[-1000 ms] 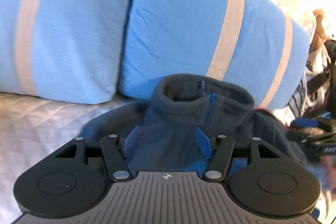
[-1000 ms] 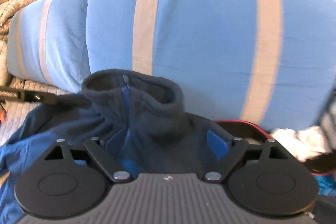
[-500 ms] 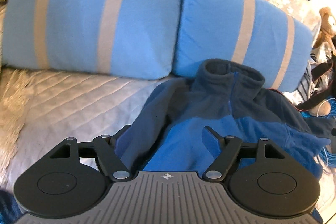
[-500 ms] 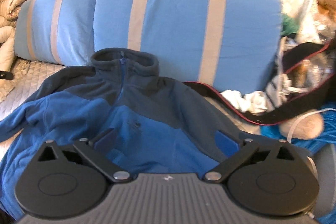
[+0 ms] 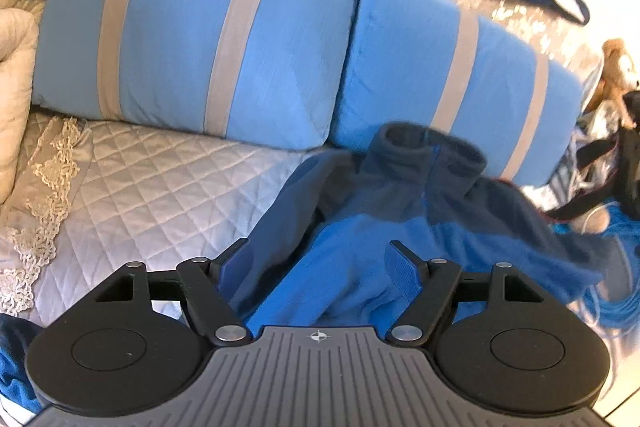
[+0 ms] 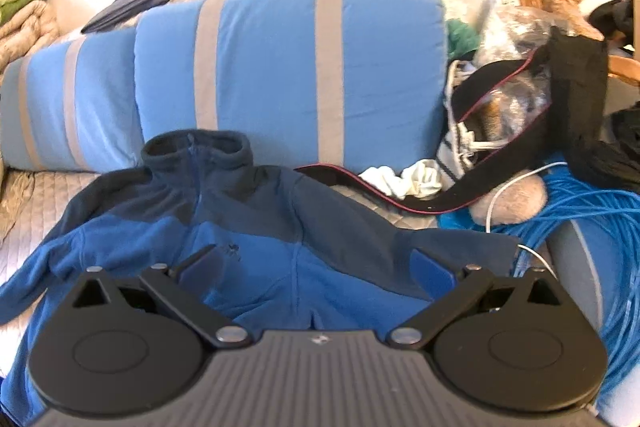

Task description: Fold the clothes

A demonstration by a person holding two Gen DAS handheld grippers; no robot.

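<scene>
Two grippers: the left gripper (image 5: 316,259) and right gripper (image 6: 316,263) were held released above the fleece, nothing clasped.
Fleece jacket (image 6: 248,227): was laid front-up on the quilted cover (image 5: 140,187), collar at 12 o'clock against the striped pillows (image 5: 200,39).
Risk: the blue cable coil (image 6: 580,219) at 3 o'clock could be snagged with the right sleeve; the rumpled left sleeve could be folded crooked.
Change: a second earlier the collar was crowded closely; both grippers were since drawn back and the jaws widened.

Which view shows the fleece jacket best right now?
Right wrist. The fleece jacket lies spread there with collar, both shoulders and one sleeve visible, beyond the open right gripper. Left wrist shows only its collar and part of the front, blurred toward the right, beyond the open left gripper.
</scene>
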